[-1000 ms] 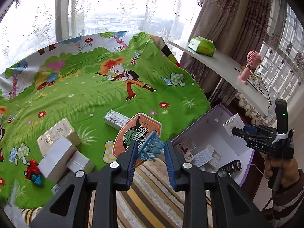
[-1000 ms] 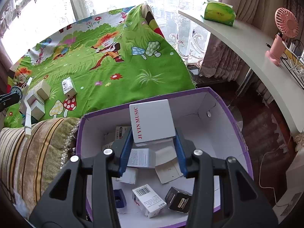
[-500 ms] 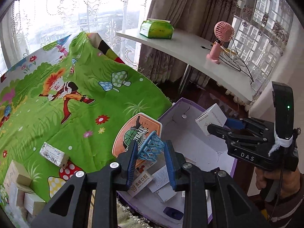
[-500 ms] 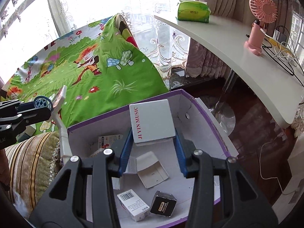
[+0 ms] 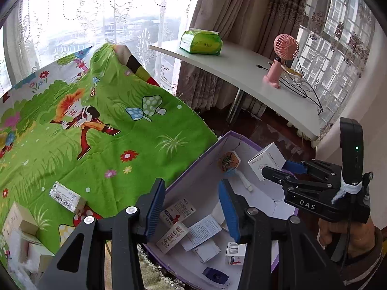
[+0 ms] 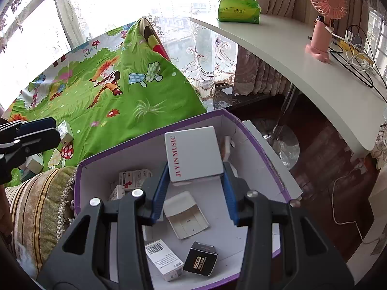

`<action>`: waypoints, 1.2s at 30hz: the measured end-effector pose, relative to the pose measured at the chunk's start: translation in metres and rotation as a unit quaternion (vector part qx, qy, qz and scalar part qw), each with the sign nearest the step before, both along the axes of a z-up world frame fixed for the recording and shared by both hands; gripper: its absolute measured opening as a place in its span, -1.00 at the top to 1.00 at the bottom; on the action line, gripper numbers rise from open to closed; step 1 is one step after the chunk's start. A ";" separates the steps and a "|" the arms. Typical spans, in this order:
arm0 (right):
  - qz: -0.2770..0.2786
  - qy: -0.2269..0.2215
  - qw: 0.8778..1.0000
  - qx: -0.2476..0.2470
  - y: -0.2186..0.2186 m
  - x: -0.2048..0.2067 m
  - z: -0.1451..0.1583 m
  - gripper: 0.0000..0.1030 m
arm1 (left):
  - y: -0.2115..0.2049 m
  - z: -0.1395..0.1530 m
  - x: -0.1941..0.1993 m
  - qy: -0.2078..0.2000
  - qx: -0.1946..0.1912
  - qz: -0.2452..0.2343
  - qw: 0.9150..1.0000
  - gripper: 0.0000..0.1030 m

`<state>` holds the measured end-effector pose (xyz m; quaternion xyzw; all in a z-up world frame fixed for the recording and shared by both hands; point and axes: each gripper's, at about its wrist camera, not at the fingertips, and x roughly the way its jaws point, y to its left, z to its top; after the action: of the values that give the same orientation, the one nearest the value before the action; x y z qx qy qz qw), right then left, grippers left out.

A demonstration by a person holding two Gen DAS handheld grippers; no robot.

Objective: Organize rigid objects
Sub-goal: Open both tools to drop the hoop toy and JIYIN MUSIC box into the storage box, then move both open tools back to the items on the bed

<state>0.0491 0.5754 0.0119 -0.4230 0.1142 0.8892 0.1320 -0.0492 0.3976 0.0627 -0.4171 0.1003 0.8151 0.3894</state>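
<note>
The white box, marked JIYIN MUSIC, sits pinched between the jaws of the right gripper, held in the air above the open purple bin; the left gripper hangs over the near corner of the same bin with its jaws spread and nothing between them; a small hoop toy lies inside by the far wall. The step in hand looks like dropping the white box in; to do it well I would bring it lower and over a bare patch of the floor, clear of the black cube and the barcode carton, then part the jaws slowly so it settles flat and does not tumble onto the open flap box; keeping the left gripper back from the drop path seems wise, since both tools crowd one bin.

The left view shows what the right cannot: the whole right gripper from the side with the person's hand under it, the toy in the bin, and more cartons waiting on the green cloth, such as the silver carton. The right view alone shows the printed face of the white box, how squarely the pads grip it, and the black cube on the bin floor; the left gripper shows there only as a dark tip at the left edge.
</note>
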 end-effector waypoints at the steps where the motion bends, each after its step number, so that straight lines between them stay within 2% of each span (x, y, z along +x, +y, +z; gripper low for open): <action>1: 0.000 0.000 1.000 0.000 0.000 -0.001 0.000 0.09 | -0.008 0.002 0.000 0.002 0.003 0.007 1.000 0.07; 7: 0.006 -0.006 1.000 -0.003 -0.003 -0.010 -0.003 0.06 | -0.062 0.010 0.001 0.005 0.028 0.055 0.998 0.03; 11: 0.001 -0.001 1.000 -0.007 -0.004 -0.014 0.000 -0.29 | -0.095 0.012 0.002 0.009 0.037 0.083 0.996 0.01; 20: 0.012 -0.002 1.000 -0.006 -0.017 -0.014 0.006 -0.34 | -0.163 0.005 -0.004 -0.009 0.060 0.149 0.987 -0.01; 31: 0.047 0.009 0.999 -0.007 -0.053 -0.022 0.022 -0.45 | -0.211 -0.001 -0.008 -0.021 0.072 0.194 0.978 -0.01; 36: 0.069 0.011 0.998 -0.008 -0.073 -0.027 0.025 -0.48 | -0.240 -0.004 -0.012 -0.026 0.073 0.224 0.971 -0.01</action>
<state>0.0219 0.5023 0.0365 -0.4212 0.0931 0.8997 0.0662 -0.0611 0.1572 0.0588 -0.4207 -0.0660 0.8755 0.2286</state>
